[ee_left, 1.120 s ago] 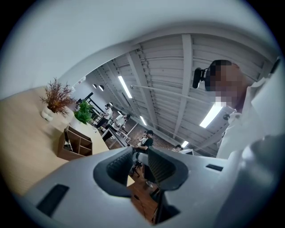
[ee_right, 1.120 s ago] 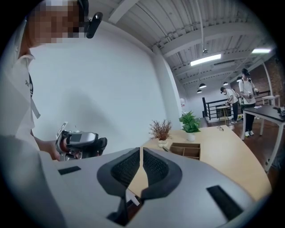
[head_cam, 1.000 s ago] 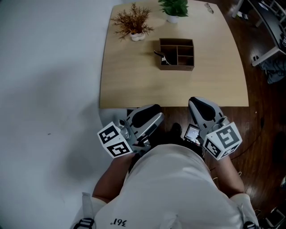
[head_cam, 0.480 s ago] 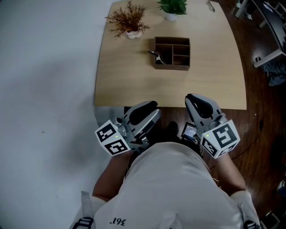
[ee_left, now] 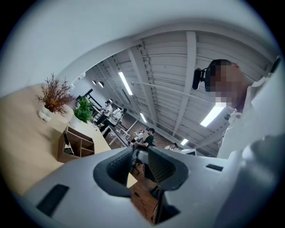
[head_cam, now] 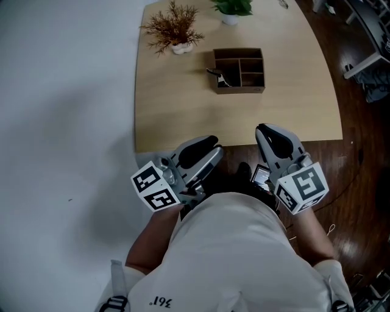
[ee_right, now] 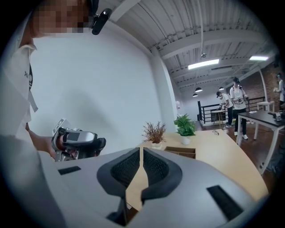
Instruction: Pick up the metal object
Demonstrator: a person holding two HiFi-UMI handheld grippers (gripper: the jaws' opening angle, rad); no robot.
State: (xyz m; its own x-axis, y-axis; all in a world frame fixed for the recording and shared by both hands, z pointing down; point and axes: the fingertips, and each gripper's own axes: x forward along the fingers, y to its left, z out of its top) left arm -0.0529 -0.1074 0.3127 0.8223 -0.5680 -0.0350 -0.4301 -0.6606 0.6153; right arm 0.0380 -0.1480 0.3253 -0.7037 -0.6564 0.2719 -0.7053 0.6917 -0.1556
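The metal object [head_cam: 217, 75] is a small dark and silvery piece that leans in the left compartment of a brown wooden organiser box [head_cam: 240, 70] on the far part of the light wooden table [head_cam: 183, 116]. It also shows in the left gripper view as a thin metal object [ee_left: 67, 143] inside the organiser box [ee_left: 75, 145]. My left gripper [head_cam: 198, 155] and right gripper [head_cam: 275, 141] are held close to the body, just short of the table's near edge and far from the box. The left gripper [ee_left: 140, 153] has a small gap between its pads and holds nothing. The right gripper [ee_right: 140, 151] is shut and empty.
A dried brown plant in a white pot [head_cam: 175, 29] and a green potted plant [head_cam: 231, 8] stand at the table's far edge. White floor lies to the left and dark wooden floor [head_cam: 359, 122] to the right. People and desks [ee_right: 234, 104] are far behind.
The head view has shifted slightly, so the table sits a little differently in frame. Both grippers stay near the body, at about the same spots.
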